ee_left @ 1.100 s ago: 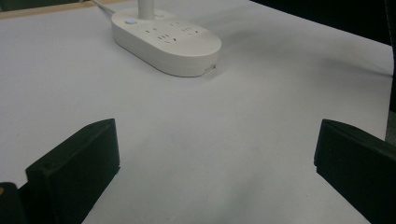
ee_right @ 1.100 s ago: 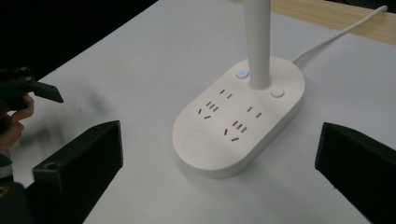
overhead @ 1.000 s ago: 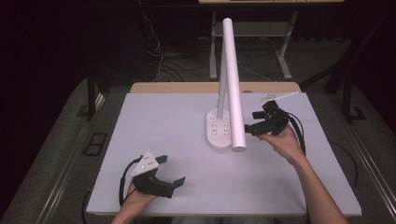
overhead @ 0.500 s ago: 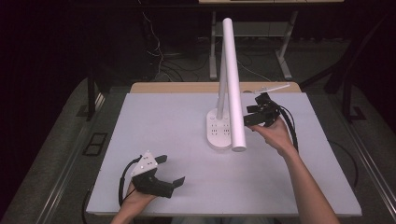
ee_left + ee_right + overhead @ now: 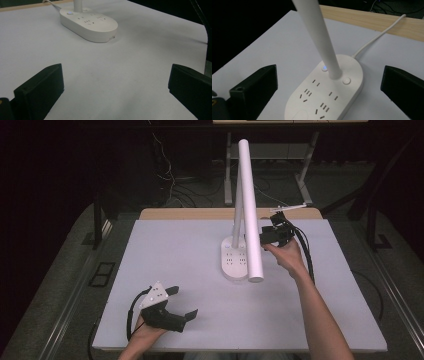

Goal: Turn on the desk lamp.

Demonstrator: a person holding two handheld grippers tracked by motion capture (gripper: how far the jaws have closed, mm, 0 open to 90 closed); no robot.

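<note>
Your right gripper (image 5: 270, 236) hovers with its jaws spread wide and nothing between them, just beside the desk lamp (image 5: 248, 210) at its 3 o'clock. The lamp's oval base (image 5: 325, 92) stands near the table's (image 5: 175, 250) middle, toward 1 o'clock, its sockets facing up, a small blue light (image 5: 324, 67) lit beside the stem. A white cord (image 5: 378, 35) runs from the base toward 12 o'clock. Your left gripper (image 5: 181, 303) rests at 7 o'clock, jaws equally spread and empty, well apart from the lamp.
</note>
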